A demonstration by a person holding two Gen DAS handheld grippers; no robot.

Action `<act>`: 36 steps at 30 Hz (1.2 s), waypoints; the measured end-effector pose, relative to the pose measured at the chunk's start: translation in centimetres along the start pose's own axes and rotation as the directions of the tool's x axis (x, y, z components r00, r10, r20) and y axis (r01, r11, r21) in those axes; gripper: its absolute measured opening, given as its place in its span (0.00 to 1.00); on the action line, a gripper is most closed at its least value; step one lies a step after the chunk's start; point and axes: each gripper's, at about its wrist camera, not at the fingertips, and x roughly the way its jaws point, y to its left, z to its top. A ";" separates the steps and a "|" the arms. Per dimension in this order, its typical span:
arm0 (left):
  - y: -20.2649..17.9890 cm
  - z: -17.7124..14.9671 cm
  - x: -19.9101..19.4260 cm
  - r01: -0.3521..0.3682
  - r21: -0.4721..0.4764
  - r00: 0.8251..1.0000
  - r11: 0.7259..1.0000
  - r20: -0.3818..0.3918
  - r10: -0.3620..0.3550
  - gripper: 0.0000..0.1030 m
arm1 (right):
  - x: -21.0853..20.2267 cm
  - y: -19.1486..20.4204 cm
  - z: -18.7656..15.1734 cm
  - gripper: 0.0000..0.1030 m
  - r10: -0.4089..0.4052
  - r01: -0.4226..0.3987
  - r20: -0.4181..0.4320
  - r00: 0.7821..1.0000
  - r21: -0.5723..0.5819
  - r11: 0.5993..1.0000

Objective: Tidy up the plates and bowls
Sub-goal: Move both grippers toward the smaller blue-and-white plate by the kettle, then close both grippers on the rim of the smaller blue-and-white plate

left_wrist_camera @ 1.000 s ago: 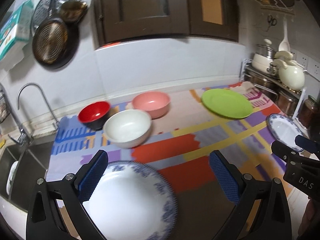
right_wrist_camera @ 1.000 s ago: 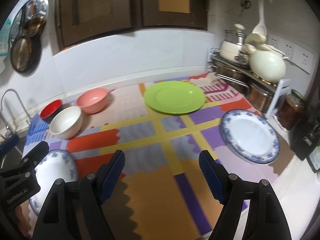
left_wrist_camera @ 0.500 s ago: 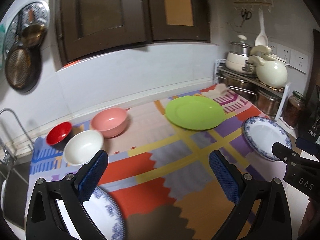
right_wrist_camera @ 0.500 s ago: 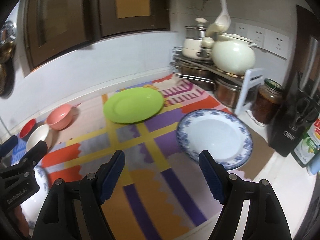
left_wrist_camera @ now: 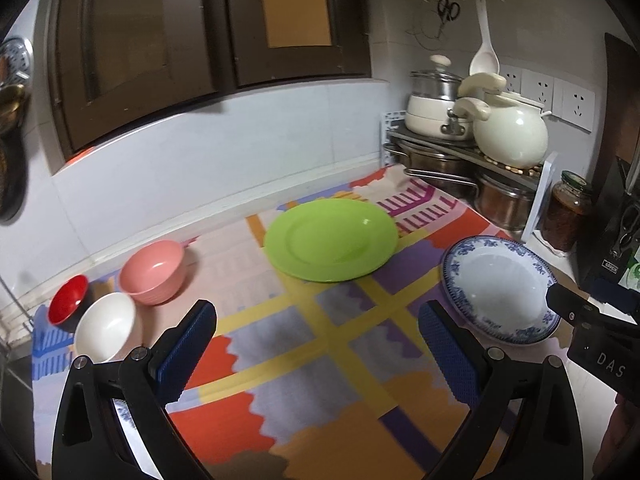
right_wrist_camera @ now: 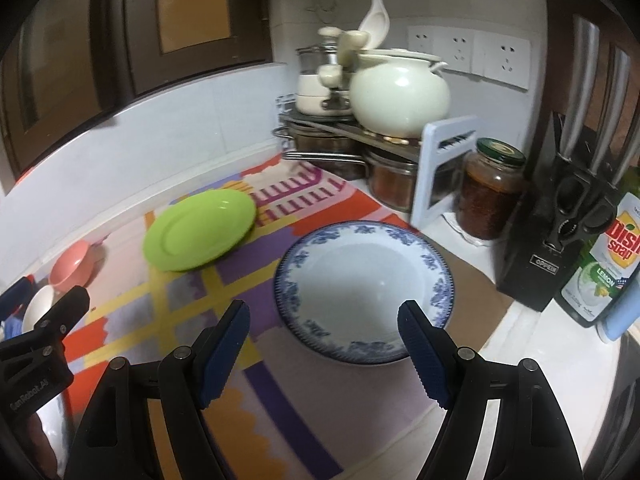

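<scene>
A patterned mat (left_wrist_camera: pixel 280 360) is covering the kitchen counter under dark cabinets (left_wrist_camera: pixel 200 32), with pots on a corner rack (right_wrist_camera: pixel 360 136) and a jar (right_wrist_camera: pixel 492 192), knife block (right_wrist_camera: pixel 560 220) and dish soap (right_wrist_camera: pixel 600 264) lining the right wall. The green plate (left_wrist_camera: pixel 331 240) is lying mid-mat, the blue-rimmed plate (right_wrist_camera: pixel 364 288) just right of it, and the pink bowl (left_wrist_camera: pixel 154 272), red bowl (left_wrist_camera: pixel 68 303) and white bowl (left_wrist_camera: pixel 105 327) are clustering at the left. Both the left gripper (left_wrist_camera: pixel 316 354) and right gripper (right_wrist_camera: pixel 324 352) are hanging wide and empty, having swung rightward since a second ago, so the near blue-rimmed dish (left_wrist_camera: pixel 124 416) is now showing only as what may be a sliver behind the left finger.

Black plastic gripper frames, silver screws, blue ribbed pads on fingers (left_wrist_camera: pixel 188 350); white "DAS" lettering.
</scene>
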 end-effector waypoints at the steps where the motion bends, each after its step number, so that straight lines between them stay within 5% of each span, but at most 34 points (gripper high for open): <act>1: -0.5 0.2 0.3 0.007 0.004 1.000 1.000 -0.004 -0.007 1.00 | 0.2 -0.4 0.1 0.75 -0.004 0.004 0.000 1.000 0.006 1.000; 24: -11.1 2.3 10.4 0.105 0.089 0.988 0.990 -0.123 -0.093 0.99 | 9.1 -9.5 0.9 0.75 -0.131 0.143 -0.086 0.988 0.148 0.979; 36: -14.2 2.0 16.5 0.173 0.095 0.963 0.980 -0.227 -0.147 0.93 | 13.7 -11.8 0.8 0.75 -0.158 0.182 -0.141 0.977 0.180 0.967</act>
